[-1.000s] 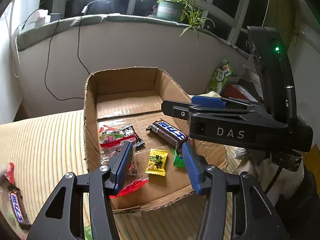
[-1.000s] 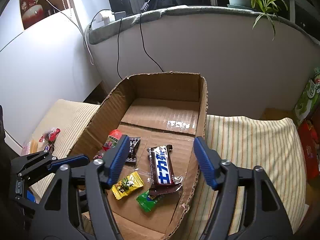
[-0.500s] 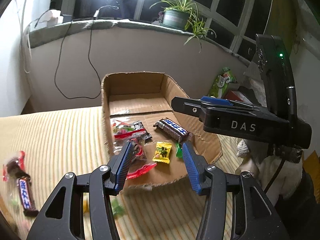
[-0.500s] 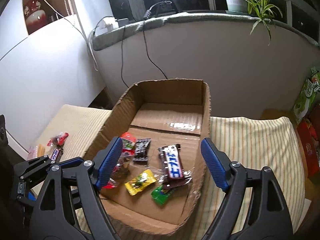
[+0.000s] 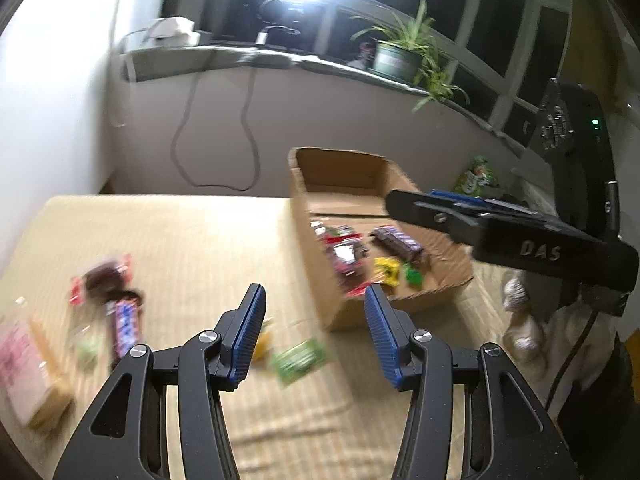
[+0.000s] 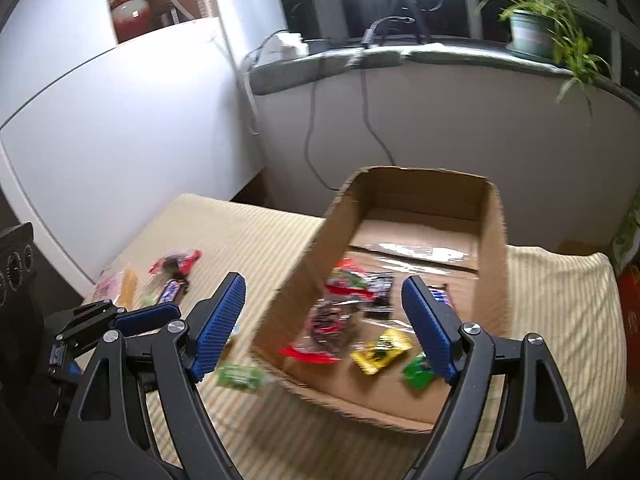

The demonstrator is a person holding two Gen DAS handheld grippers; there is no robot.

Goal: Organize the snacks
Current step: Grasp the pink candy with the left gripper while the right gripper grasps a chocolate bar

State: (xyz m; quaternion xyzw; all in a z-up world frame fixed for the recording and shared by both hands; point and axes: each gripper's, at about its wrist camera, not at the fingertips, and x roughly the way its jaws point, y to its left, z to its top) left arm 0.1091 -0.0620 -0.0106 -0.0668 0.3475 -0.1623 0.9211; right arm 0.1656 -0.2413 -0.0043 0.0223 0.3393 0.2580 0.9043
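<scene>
A cardboard box (image 5: pixel 316 200) (image 6: pixel 304 264) sits on the striped mat and holds several wrapped snacks, among them a yellow candy (image 6: pixel 380 350) (image 5: pixel 386 270) and a chocolate bar (image 5: pixel 398 240). On the mat to its left lie a green packet (image 5: pixel 300 360) (image 6: pixel 240 376), a blue-labelled bar (image 5: pixel 126 326) (image 6: pixel 170 292) and a red-wrapped snack (image 5: pixel 100 278) (image 6: pixel 176 262). My left gripper (image 5: pixel 314 336) is open and empty, above the mat by the green packet. My right gripper (image 6: pixel 324 326) is open and empty over the box's front left corner.
A pink and tan package (image 5: pixel 24 372) lies at the mat's left edge. A wall with a dangling cable (image 5: pixel 244 136) stands behind the mat. A potted plant (image 6: pixel 536 24) is on the ledge. Bags (image 5: pixel 476 176) sit to the right of the box.
Both grippers have pulled back from the box and swung left. The left one was over the snacks in the box and is now over the mat. Both stayed open.
</scene>
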